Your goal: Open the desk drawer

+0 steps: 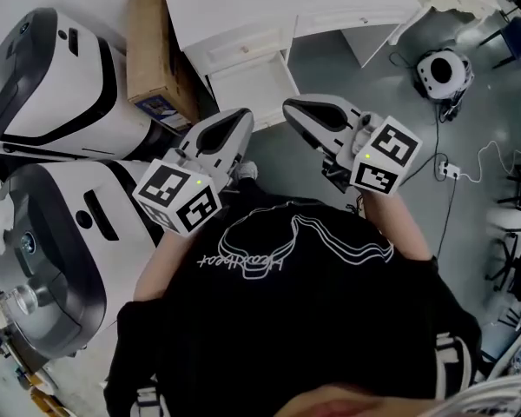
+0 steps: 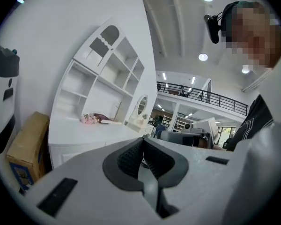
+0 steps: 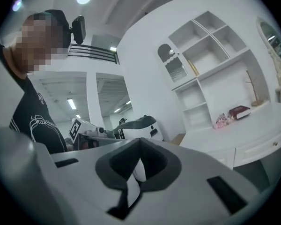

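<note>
The white desk [image 1: 278, 3] stands at the top of the head view. Below its front edge a white drawer [image 1: 250, 81] seems to stand pulled out over the grey floor. Both grippers are held up in front of the person's chest, well back from the desk and touching nothing. My left gripper [image 1: 236, 122] is shut and empty, its dark pads meeting at the tip [image 2: 141, 143]. My right gripper [image 1: 297, 111] is also shut with nothing in it [image 3: 139, 146]. The desk [image 2: 91, 131] lies to the left in the left gripper view. The desk [image 3: 246, 135] is at the right in the right gripper view.
Two large white-and-black machines [image 1: 56, 85] [image 1: 61, 250] stand at the left, with a cardboard box [image 1: 156, 50] beside the desk. A round white device [image 1: 443, 72] and a power strip [image 1: 449, 170] with cables lie on the floor at the right. A shelf hutch [image 3: 210, 64] tops the desk.
</note>
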`<action>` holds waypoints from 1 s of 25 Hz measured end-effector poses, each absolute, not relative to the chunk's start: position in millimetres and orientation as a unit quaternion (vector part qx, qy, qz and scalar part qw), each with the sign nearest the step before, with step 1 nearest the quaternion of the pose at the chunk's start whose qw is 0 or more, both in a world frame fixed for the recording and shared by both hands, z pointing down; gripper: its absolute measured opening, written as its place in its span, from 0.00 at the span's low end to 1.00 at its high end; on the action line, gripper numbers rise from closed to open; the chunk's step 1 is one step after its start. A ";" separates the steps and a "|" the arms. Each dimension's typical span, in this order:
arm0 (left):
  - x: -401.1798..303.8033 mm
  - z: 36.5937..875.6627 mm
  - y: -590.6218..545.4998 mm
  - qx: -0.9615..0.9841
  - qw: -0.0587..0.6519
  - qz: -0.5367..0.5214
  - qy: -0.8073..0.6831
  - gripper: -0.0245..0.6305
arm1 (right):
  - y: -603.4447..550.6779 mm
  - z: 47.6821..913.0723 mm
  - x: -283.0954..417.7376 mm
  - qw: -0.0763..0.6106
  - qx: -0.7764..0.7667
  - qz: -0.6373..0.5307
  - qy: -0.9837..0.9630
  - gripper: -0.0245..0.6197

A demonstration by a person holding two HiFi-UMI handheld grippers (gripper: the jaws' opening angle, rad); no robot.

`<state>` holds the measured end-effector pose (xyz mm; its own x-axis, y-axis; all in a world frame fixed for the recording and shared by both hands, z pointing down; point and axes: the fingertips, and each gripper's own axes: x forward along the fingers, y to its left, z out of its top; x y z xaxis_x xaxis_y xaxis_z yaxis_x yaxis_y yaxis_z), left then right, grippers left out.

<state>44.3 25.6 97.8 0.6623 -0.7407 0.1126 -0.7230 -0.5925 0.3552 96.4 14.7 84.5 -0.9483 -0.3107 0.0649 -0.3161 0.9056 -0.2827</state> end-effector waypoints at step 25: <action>35.9 79.3 32.1 0.896 0.158 -0.023 -0.414 0.04 | 21.9 65.6 88.0 -0.001 0.173 0.117 -0.978 0.05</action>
